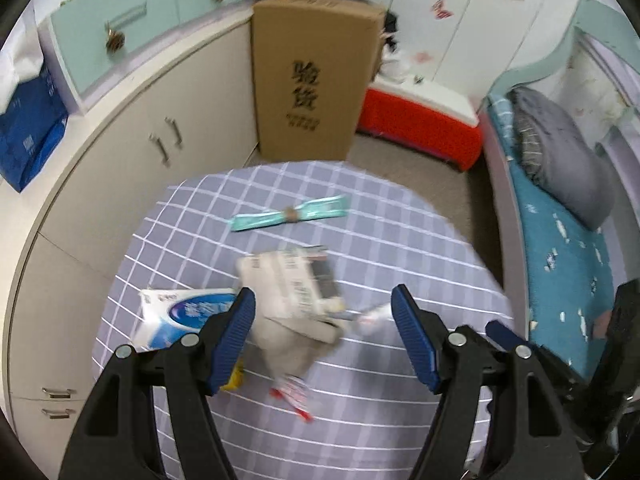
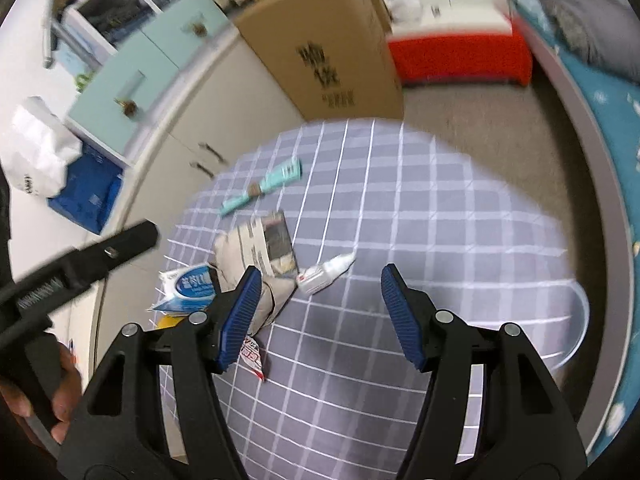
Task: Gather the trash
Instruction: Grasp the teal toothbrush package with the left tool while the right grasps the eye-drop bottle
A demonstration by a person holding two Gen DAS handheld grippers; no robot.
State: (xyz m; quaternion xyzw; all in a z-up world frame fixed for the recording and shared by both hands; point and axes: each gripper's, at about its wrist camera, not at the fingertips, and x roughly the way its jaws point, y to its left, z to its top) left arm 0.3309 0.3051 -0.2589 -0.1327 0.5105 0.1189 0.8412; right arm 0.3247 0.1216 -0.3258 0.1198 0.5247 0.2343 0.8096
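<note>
Desk [image 2: 440, 208]: your trash lies clustered at its left side. Crumpled paper [image 1: 288, 292] sits largest, overlapping a blue pack [image 1: 180, 312]; beside it a small bottle [image 2: 326, 270], a red wrapper [image 2: 253, 356] and, farther off, a teal strip [image 1: 288, 214]. Your left gripper [image 1: 323, 338] and right gripper [image 2: 316, 314] are both released, holding nothing. Risk: a hurried grab could push light pieces off the near edge. Box [image 1: 316, 72] lettering reads 验货; other labels are blurred.
</note>
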